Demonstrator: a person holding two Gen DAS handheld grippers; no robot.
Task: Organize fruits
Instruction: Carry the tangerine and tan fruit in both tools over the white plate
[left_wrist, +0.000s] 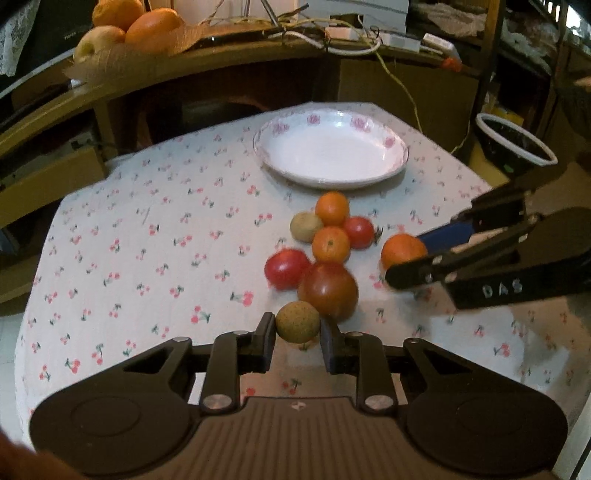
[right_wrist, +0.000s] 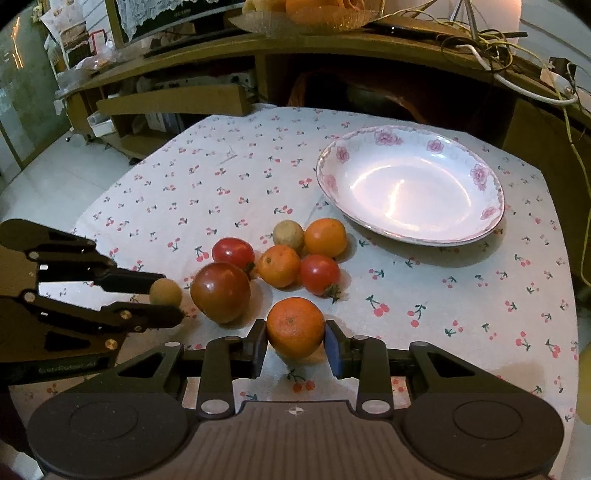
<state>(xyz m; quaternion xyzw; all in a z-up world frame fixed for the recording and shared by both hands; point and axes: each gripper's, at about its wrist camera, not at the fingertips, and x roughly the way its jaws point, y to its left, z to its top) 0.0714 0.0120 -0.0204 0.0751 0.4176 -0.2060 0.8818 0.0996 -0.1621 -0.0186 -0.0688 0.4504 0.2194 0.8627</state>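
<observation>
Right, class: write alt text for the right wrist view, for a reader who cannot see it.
The right gripper clamps a small orange over a cherry-print tablecloth. Beside it, the left gripper holds a small tan fruit next to a cluster of tomatoes and oranges. An empty flowered plate sits behind them.

cherry-print tablecloth (right_wrist: 229, 177); wooden shelf (right_wrist: 332, 44); tangled cables (right_wrist: 498, 48)

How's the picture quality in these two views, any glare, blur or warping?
Left wrist view: dim warm light, fisheye bends the shelf, the big tomato is slightly smeared. Right wrist view: sharper, white glare streaks in the plate, soft shadows under the fruit, corners vignetted black.
</observation>
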